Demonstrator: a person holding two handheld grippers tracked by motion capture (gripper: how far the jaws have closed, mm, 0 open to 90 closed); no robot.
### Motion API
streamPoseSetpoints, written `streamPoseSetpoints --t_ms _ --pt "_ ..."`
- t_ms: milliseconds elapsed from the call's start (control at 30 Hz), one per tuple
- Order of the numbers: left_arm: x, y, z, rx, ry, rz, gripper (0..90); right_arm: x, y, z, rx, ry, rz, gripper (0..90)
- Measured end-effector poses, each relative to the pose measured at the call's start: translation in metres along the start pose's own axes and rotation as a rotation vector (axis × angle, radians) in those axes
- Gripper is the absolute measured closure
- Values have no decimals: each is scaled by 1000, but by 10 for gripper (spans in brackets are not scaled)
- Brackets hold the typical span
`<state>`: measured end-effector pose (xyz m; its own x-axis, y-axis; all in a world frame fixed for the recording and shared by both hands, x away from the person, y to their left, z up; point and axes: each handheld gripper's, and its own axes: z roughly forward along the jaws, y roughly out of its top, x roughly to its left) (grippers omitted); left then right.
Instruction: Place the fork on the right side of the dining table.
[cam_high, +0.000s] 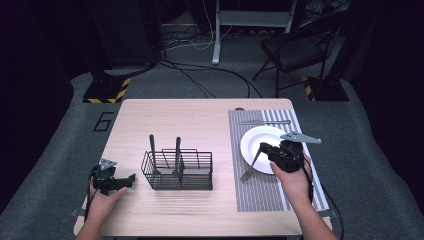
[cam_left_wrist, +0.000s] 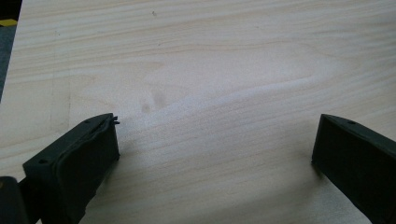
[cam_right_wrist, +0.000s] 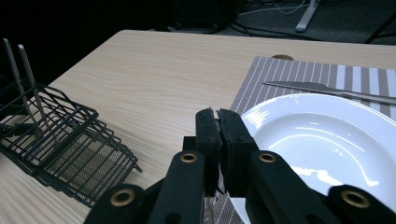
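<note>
While the right gripper holds a fork by the upper end of its handle, jaws pressed together on the thin metal, the utensil slants down so that its tines rest on the striped placemat just beside the near-left rim of the white plate, toward the table's right edge. From the right gripper view the jaws stand closed with barely a slit between them, the fork itself hidden below them. At the near-left corner of the wooden table, the left gripper lies low over bare wood with its jaws spread wide and nothing between them. A black wire caddy stands near the middle of the table with two dark utensil handles upright in its left compartment, and a knife lies on the placemat beyond the plate. By the look of it the fork is light, rigid and smooth, so it is likely to twist or slide in a pinch taken across its narrow shaft; a grip near the handle's end leaves the heavier tined end swinging, and a hold closer to the neck would probably steady it. Its hard tines could scrape the plate, which looks breakable, if dragged across the rim.
</note>
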<state>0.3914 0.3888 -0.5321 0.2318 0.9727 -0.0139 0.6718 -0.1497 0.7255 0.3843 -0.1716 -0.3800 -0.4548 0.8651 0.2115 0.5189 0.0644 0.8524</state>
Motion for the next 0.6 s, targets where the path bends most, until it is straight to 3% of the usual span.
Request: streamPoseSetpoints --t_ms 433,600 --pt "0 0 0 0 0 0 3 -23 -15 -13 -14 -7 116 865" --pt "0 0 0 1 0 -1 3 -38 -25 -17 -34 2 183 864"
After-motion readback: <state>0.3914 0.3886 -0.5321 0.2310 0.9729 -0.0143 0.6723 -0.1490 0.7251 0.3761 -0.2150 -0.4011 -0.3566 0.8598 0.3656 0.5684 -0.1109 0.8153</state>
